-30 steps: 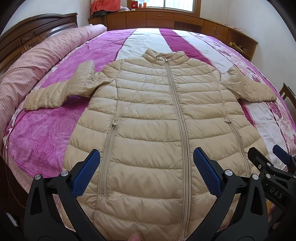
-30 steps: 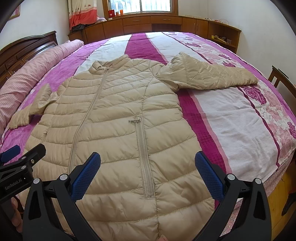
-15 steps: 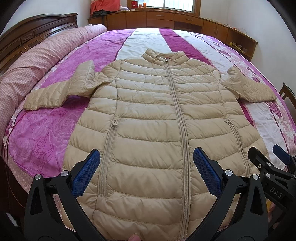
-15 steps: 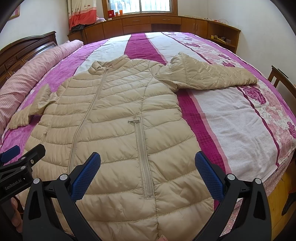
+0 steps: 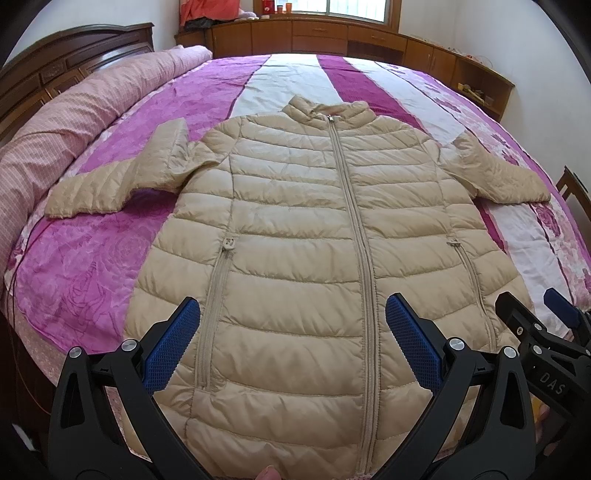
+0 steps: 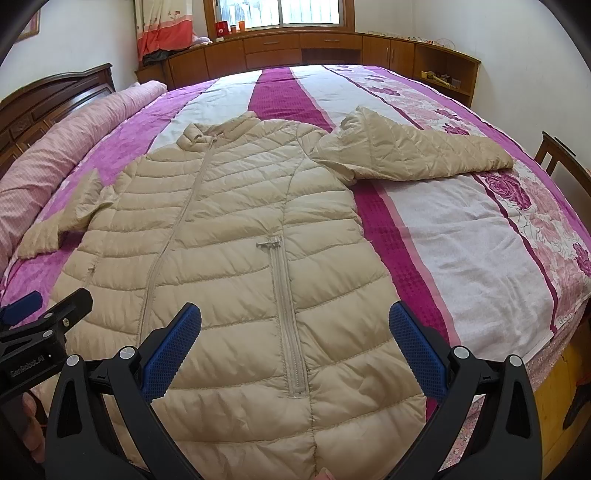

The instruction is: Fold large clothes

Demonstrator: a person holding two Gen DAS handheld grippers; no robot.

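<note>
A home bedroom is shown: a wide bed (image 6: pixel 461 236) covered by a pink and purple floral bedspread, a carved dark wooden headboard (image 5: pixel 74 55), wooden cabinets (image 6: pixel 280 48) built under a curtained window (image 6: pixel 280 14)

The puffer jacket's (image 5: pixel 314 258) near hem is cut off by the frame's lower edge, and items on the far windowsill (image 6: pixel 236 27) are too small to identify.
</note>
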